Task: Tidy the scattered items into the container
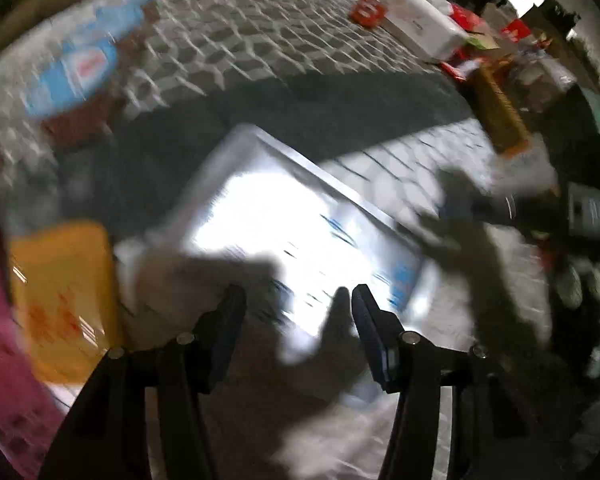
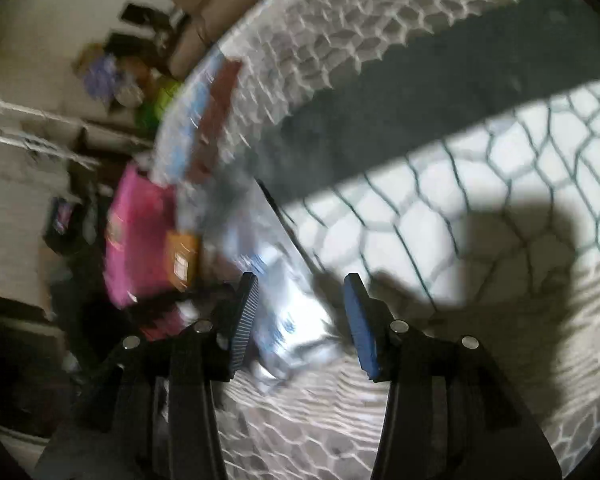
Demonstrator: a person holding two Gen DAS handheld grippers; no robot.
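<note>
Both views badly smeared, so details come coarse. Lower middle of the left wrist view: left tongs (image 1: pixel 298 300) parted, nothing between the pads, hovering over a glossy white pack (image 1: pixel 300 240) with blue print, lying flat and glaring under the light. Lower middle of the right wrist view: right tongs (image 2: pixel 300 304) also released, with the shiny pack (image 2: pixel 296 320) showing in the gap below, apparently untouched by the pads. No earlier look to compare, so no word on how it got there.

Judging the step: a pickup of that pack, bound for the container. Which thing counts as the container, cannot tell; possibly the pink shape (image 1: pixel 4 340) at the left edge.

Advice for a clean grab:
- Slick film wrap, likely slippery; bite across a short edge or seam, not the flat face.
- Come down steep, 1 pad under the rim.
- Keep the 2 sets of tongs from crowding 1 target.

Textures: cloth over the bench (image 1: pixel 284 36) printed in a honeycomb net, crossed by a dark band of shadow. Orange-yellow rounded flat thing (image 1: pixel 64 300) at lower left, waxy-looking. Blue-and-white packet (image 1: pixel 76 68) upper left, over something brown. White box (image 1: pixel 416 16) upper right.
</note>
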